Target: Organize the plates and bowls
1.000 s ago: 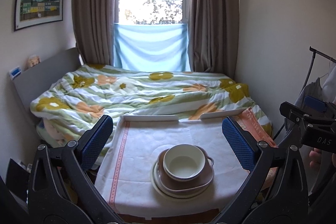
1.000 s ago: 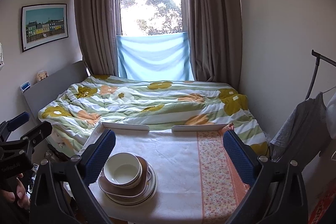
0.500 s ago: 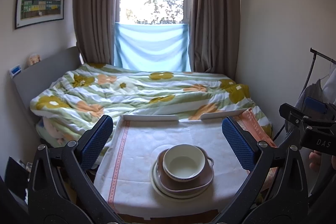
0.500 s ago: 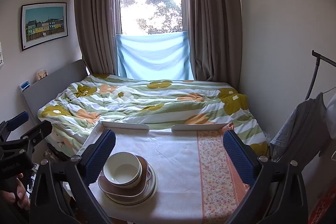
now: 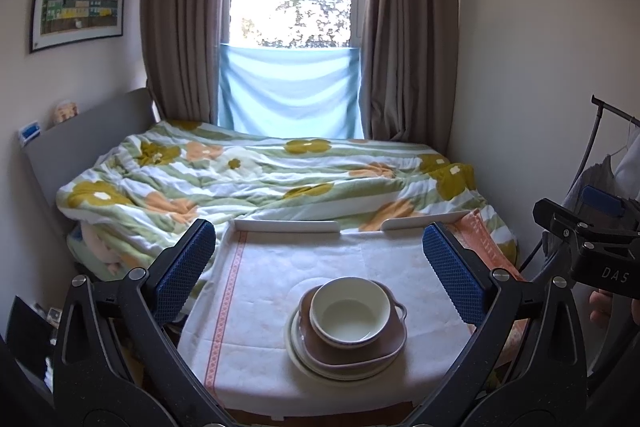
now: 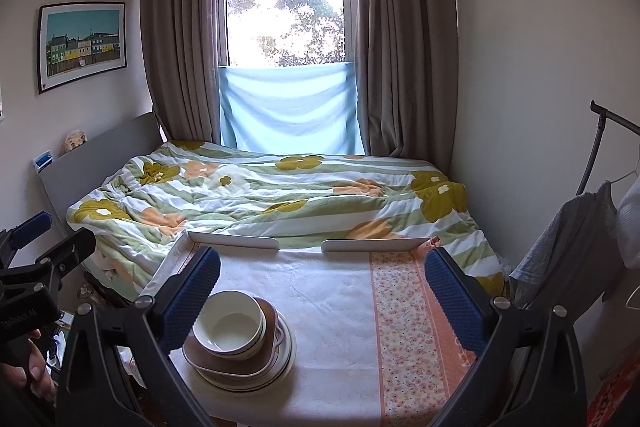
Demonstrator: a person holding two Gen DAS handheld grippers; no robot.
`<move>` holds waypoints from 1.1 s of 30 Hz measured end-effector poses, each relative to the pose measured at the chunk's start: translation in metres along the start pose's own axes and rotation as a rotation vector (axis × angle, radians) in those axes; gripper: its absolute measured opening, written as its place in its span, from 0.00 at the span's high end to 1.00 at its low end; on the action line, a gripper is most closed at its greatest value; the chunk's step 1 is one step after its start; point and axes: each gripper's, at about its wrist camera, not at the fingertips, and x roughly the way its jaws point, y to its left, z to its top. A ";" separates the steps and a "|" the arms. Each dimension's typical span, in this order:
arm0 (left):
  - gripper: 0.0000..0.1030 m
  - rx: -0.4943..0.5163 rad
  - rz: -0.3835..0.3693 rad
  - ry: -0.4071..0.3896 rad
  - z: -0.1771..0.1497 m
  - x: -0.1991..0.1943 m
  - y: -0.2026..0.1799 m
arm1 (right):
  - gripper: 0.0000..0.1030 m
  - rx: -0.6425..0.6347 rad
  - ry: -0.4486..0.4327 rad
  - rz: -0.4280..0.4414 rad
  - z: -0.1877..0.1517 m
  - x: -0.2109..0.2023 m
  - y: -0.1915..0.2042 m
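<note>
A cream bowl [image 5: 350, 311] sits in a brown square dish [image 5: 384, 349], which rests on pale round plates [image 5: 298, 351], all stacked near the front of the cloth-covered table [image 5: 260, 291]. My left gripper [image 5: 318, 267] is open and empty, held above and behind the stack. In the right wrist view the same bowl [image 6: 230, 323] and brown dish [image 6: 224, 361] lie at lower left, just beside my left finger. My right gripper [image 6: 322, 287] is open and empty above the table's right half.
A bed with a flowered quilt [image 5: 260, 179] lies beyond the table's raised white back rail [image 5: 286, 225]. A clothes rack with garments [image 6: 580, 227] stands at the right. The floral orange strip of cloth [image 6: 404, 327] covers the table's right side.
Both views have barely shifted. The stack and both grippers stay as they were.
</note>
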 end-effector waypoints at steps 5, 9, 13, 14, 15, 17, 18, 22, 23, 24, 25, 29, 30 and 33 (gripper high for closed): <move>0.00 -0.003 -0.002 -0.001 0.001 0.001 0.000 | 0.01 0.001 0.004 -0.002 0.000 -0.001 0.000; 0.00 -0.008 -0.001 0.001 0.002 0.002 0.000 | 0.01 0.002 0.003 -0.002 0.000 -0.001 -0.001; 0.00 -0.010 0.001 0.006 0.003 0.004 -0.003 | 0.01 0.004 0.002 -0.004 0.001 -0.001 -0.001; 0.00 -0.010 -0.001 0.006 0.003 0.004 -0.002 | 0.01 0.004 0.003 -0.004 0.001 -0.001 -0.001; 0.00 -0.010 0.000 0.006 0.003 0.004 -0.002 | 0.01 0.004 0.002 -0.005 0.001 -0.001 -0.001; 0.00 -0.009 0.002 0.005 0.003 0.004 -0.002 | 0.01 0.004 0.003 -0.004 0.001 -0.001 -0.002; 0.00 -0.009 0.001 0.007 0.003 0.005 -0.003 | 0.01 0.005 0.002 -0.003 0.001 -0.001 -0.002; 0.00 -0.009 0.001 0.008 0.004 0.006 -0.003 | 0.01 0.004 0.003 -0.003 0.001 -0.001 -0.002; 0.00 -0.009 0.004 0.007 0.004 0.006 -0.004 | 0.01 0.004 0.002 -0.003 0.001 -0.001 -0.002; 0.00 -0.009 0.005 0.006 0.004 0.006 -0.003 | 0.01 0.004 0.002 -0.003 0.001 0.000 -0.002; 0.00 -0.009 0.005 0.006 0.004 0.007 -0.003 | 0.01 0.006 0.003 -0.004 0.001 0.000 -0.002; 0.00 -0.008 0.009 0.008 0.004 0.008 -0.004 | 0.01 0.005 0.004 -0.005 0.001 -0.001 -0.002; 0.00 -0.010 0.011 0.008 0.005 0.008 -0.003 | 0.01 0.005 0.003 -0.005 0.001 -0.001 -0.002; 0.00 -0.011 0.012 0.008 0.005 0.009 -0.001 | 0.01 0.006 0.003 -0.004 0.001 -0.001 -0.001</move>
